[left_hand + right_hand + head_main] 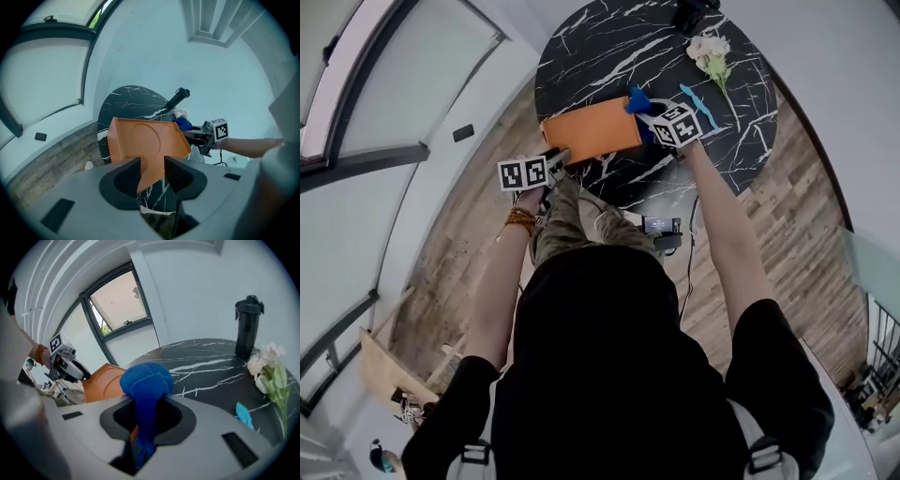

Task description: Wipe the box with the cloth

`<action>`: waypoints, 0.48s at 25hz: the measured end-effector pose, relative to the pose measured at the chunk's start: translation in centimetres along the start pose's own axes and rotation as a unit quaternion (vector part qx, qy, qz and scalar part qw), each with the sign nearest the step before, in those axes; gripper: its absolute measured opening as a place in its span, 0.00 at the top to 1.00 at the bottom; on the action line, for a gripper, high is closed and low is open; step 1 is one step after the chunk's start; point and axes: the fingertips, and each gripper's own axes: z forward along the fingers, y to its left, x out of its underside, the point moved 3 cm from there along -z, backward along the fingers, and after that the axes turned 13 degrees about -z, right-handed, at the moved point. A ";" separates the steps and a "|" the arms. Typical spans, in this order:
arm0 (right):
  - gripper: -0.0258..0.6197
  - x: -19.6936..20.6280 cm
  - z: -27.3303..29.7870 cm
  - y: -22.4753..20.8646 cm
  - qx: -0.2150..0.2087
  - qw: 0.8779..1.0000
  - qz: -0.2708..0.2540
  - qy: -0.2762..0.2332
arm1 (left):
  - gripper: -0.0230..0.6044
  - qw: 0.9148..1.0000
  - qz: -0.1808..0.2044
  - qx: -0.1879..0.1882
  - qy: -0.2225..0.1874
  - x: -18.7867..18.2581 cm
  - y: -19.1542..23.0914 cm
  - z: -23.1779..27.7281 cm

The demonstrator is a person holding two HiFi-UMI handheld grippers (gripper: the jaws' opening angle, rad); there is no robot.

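An orange box [591, 131] lies on the near part of a round black marble table [609, 47]. My left gripper [559, 159] is at the box's near left corner. In the left gripper view that corner [151, 166] fills the gap between the jaws, so the gripper [152, 168] is shut on it. My right gripper [651, 116] hovers at the box's right end, shut on a bunched blue cloth [637, 99]. In the right gripper view the cloth [145, 378] bulges out above the jaws, and the box [101, 383] shows behind it to the left.
A black bottle [247, 326] stands at the table's far side. White flowers [711, 52] and a small light-blue scrap [698, 101] lie to the right of the box. Wooden floor surrounds the table, with a small black device [661, 225] on it near the person's legs.
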 end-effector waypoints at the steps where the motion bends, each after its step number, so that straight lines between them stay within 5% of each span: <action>1: 0.85 0.5 -0.3 0.2 -0.005 1.000 0.018 -0.006 | 0.71 1.000 0.001 0.001 0.004 0.0 -0.1 0.2; 12: 0.85 5.0 -4.1 5.4 -0.020 0.985 0.152 -0.083 | 0.73 0.997 0.040 0.016 0.060 1.2 -1.6 1.8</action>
